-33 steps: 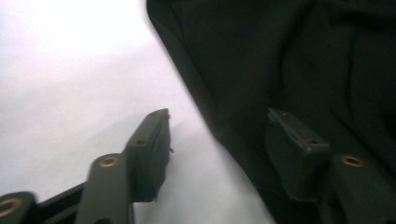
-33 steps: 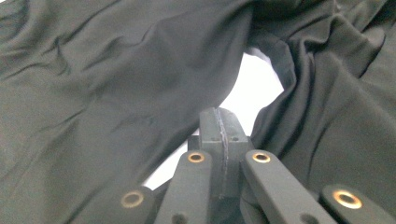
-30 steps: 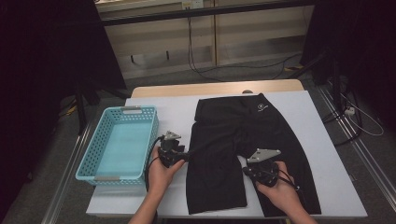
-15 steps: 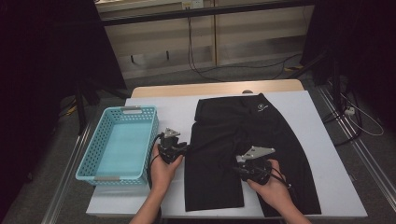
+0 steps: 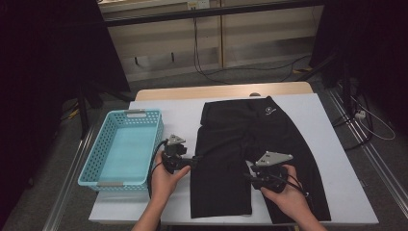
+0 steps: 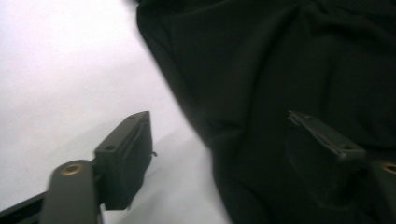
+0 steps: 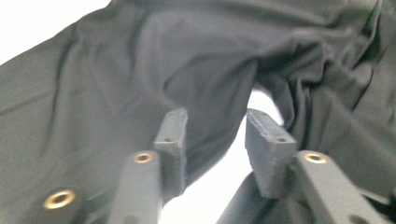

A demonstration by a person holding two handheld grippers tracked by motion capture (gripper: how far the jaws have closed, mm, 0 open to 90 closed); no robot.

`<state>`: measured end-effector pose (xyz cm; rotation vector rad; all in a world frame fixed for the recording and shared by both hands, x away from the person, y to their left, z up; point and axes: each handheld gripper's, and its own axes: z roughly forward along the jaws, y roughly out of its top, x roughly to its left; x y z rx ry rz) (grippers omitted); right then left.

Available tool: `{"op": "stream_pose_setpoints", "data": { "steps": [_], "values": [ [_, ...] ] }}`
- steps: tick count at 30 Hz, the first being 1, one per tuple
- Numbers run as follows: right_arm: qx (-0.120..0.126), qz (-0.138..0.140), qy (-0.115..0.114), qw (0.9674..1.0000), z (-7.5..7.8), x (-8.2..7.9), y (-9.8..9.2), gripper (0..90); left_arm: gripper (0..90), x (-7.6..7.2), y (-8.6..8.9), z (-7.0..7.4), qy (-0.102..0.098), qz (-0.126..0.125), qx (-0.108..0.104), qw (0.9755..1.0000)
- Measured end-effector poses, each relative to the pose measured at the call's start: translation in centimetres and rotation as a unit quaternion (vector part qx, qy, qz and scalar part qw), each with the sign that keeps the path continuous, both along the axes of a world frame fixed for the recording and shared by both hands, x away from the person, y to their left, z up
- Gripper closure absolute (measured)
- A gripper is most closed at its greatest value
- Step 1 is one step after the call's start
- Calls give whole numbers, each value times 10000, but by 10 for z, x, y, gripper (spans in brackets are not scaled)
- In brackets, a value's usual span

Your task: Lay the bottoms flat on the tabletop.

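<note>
Black stretch-fabric shorts flat, legs toward person; left gripper at outer hem, right gripper at inseam; jaws just parting, gripping nothing.

In the high view, the person's forearms are cut off by the bottom edge at six o'clock, and the hem of the shorts on the right leg lies hidden under the right hand. The small white logo near the waistband at one o'clock is too small to read. In the left gripper view the shorts run off the top and right edges and look blurred. In the right gripper view the shorts are cut off on all sides.
</note>
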<state>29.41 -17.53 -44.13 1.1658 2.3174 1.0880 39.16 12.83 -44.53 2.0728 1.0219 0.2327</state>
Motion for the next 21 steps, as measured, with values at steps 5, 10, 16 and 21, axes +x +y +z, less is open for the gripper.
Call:
{"op": "stream_pose_setpoints", "data": {
  "steps": [5, 10, 16, 21],
  "values": [
    [72, -10, -212, 9997, 3, 4, 1, 402, 177, -3, -3, -2, 108, -132, 132, 9998],
    [251, -180, -356, 9989, 4, 12, -4, 285, 150, -4, 0, 1, 55, -110, 160, 9998],
    [361, -420, -400, 9977, 5, 19, -9, 206, 130, -8, 4, 2, 47, -123, 207, 9997],
    [435, -540, -388, 9968, 5, 23, -10, 179, 113, -12, 5, 1, 74, -142, 220, 9996]
  ]
}}
